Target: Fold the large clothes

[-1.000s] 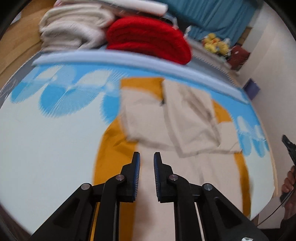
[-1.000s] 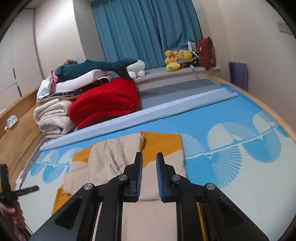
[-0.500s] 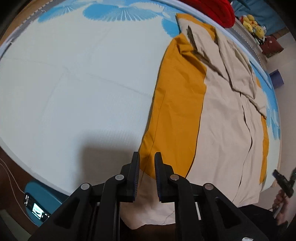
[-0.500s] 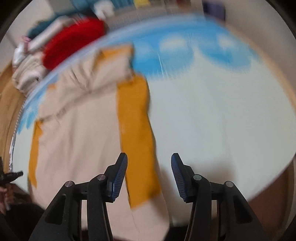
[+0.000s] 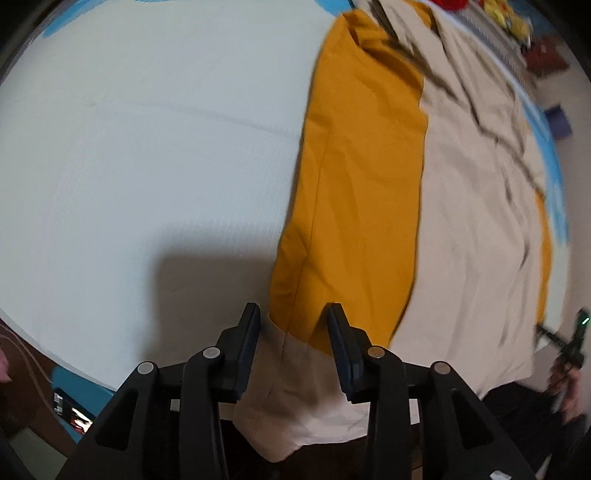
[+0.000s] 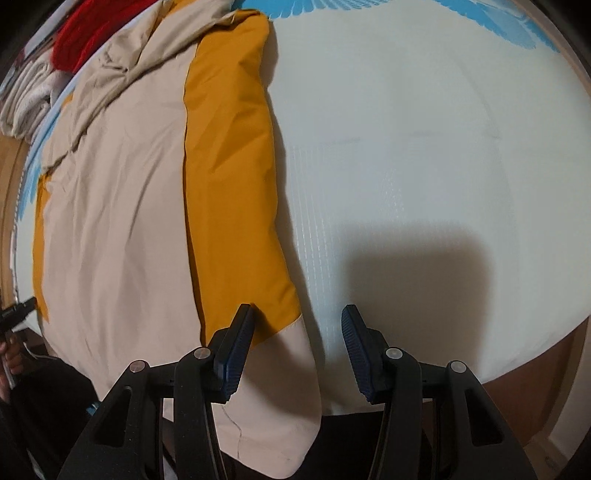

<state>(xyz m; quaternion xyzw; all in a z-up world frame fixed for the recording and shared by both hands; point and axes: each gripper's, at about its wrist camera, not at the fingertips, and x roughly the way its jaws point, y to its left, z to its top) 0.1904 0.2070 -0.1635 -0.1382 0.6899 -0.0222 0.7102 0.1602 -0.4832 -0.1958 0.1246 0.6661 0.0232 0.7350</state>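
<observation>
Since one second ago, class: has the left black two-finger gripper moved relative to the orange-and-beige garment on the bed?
Yes. The left gripper came back and down along the garment, from over its middle to the beige hem corner at the bed's near edge, and its jaws opened.

Hidden and cut-off parts

At six o'clock the garment's [image 5: 461, 221] beige hem [image 6: 273, 424] drops behind the bed [image 6: 424, 147] edge; at eleven o'clock the red bedding [image 6: 77, 40] is cropped; at one o'clock the plush toys [image 5: 506, 14] blur.
</observation>
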